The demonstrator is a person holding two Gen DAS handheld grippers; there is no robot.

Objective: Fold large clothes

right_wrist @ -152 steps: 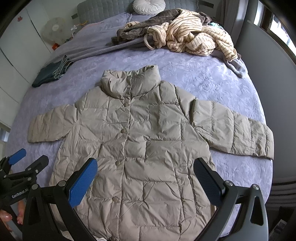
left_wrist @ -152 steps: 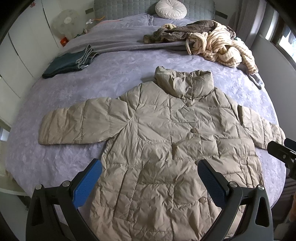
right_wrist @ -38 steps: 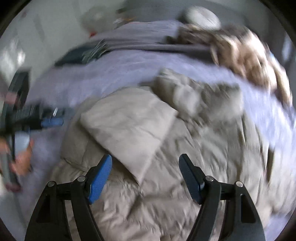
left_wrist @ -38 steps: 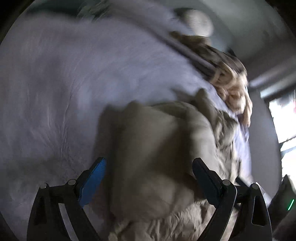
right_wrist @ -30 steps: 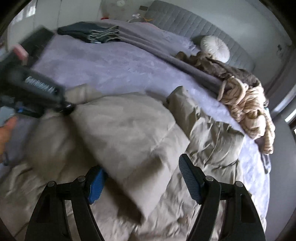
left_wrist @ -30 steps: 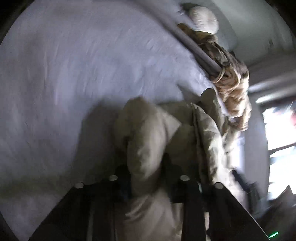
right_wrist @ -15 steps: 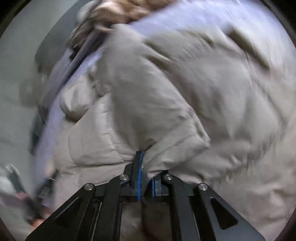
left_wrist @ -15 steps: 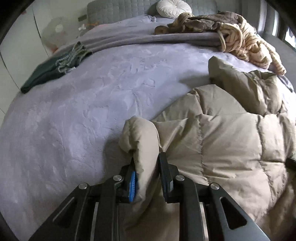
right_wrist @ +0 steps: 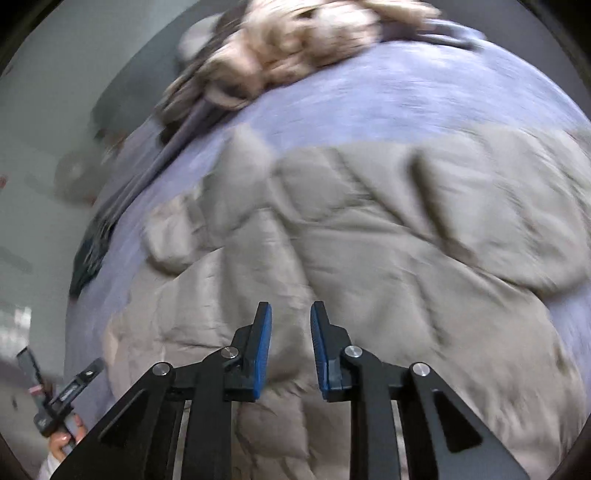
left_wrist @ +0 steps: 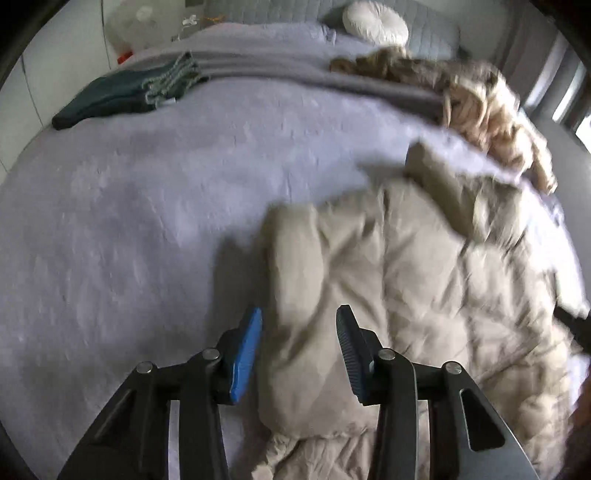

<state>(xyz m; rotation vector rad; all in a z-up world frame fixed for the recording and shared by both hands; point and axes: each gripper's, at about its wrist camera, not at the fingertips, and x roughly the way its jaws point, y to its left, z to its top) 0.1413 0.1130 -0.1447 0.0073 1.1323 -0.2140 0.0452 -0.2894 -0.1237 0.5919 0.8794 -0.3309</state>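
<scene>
A beige puffer jacket [left_wrist: 424,280] lies on the lilac bed cover [left_wrist: 129,221] with its sleeves folded in over its body. In the left wrist view my left gripper [left_wrist: 297,332] hangs over the folded left edge. Its jaws are opening, and the puffy fold lies loose between the pads. In the right wrist view my right gripper [right_wrist: 290,325] hovers over the middle of the jacket [right_wrist: 369,229]. Its jaws are opening too, only a narrow gap apart, with no fabric pinched. The left gripper [right_wrist: 62,398] and the hand [right_wrist: 62,439] holding it show at the lower left.
A dark green folded garment [left_wrist: 122,96] lies at the bed's far left. A heap of striped cream and brown clothes [left_wrist: 491,110] sits at the far right, on a grey blanket [left_wrist: 277,70]. A round white cushion [left_wrist: 375,22] leans on the headboard.
Both grippers were shut on jacket fabric half a second ago and have since let go, their jaws parting. The left has lifted back from the fold; the right has swung across the jacket.
</scene>
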